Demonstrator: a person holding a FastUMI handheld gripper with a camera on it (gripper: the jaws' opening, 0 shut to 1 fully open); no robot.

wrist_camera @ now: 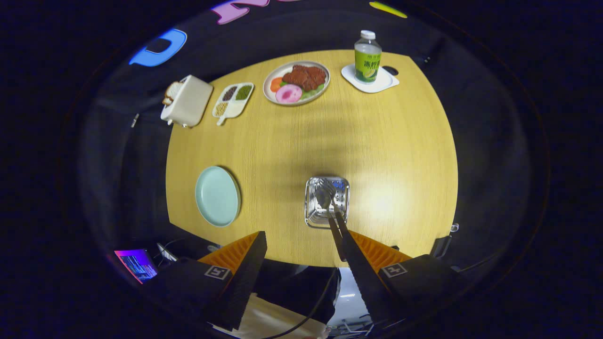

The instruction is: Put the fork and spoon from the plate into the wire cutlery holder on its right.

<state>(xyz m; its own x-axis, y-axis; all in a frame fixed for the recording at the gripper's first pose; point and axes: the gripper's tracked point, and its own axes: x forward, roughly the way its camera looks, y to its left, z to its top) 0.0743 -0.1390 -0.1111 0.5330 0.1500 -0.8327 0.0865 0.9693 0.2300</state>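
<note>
Gripper view looks down on a round pale wooden table [386,141] ringed by black cloth. Its jaws stand wide apart, gripping nothing. Just ahead of them, a square silver wire cutlery holder [327,201] contains a metal fork and spoon [326,195]. Left of it lies a bare mint-green round plate [217,196]. Farther off sit a toaster [187,101], a divided dish [233,99], a food plate [296,82] and a green-labelled bottle [367,57]; the label's writing is too small to read.

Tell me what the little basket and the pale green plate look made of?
The basket, just beyond the open tool, looks like shiny metal wire: it glints silver, and the cutlery stands inside. The plate looks like glazed ceramic or possibly melamine: smooth, evenly coloured, softly glossy.
</note>
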